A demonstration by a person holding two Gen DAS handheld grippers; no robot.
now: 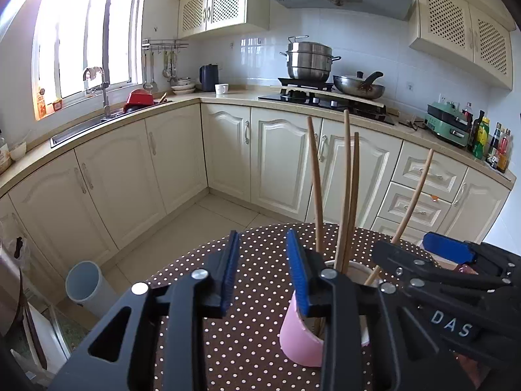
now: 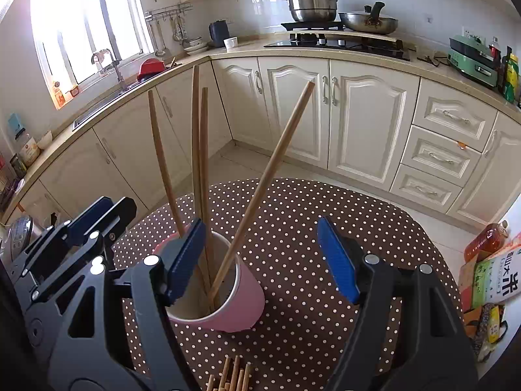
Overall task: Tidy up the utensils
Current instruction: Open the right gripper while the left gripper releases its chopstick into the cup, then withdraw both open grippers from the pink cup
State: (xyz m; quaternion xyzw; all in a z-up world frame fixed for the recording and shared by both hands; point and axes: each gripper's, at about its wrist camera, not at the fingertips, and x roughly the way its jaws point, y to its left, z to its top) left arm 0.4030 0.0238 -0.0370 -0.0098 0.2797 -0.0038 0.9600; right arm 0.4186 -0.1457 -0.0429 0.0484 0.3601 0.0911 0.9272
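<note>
A pink paper cup (image 2: 239, 299) stands on the brown polka-dot table (image 2: 325, 215) and holds several wooden chopsticks (image 2: 263, 182) that lean outward. It shows in the left wrist view (image 1: 298, 339) too, partly behind my finger. My right gripper (image 2: 262, 260) is open and empty, its left pad at the cup's rim. My left gripper (image 1: 263, 272) is open and empty, just left of the cup. More chopstick ends (image 2: 229, 376) lie at the near edge under my right gripper.
The right gripper's body (image 1: 449, 280) sits close on the right of the left wrist view. A grey bin (image 1: 86, 285) stands on the floor to the left. A bottle (image 2: 485, 242) and food packets (image 2: 491, 280) lie beside the table on the right.
</note>
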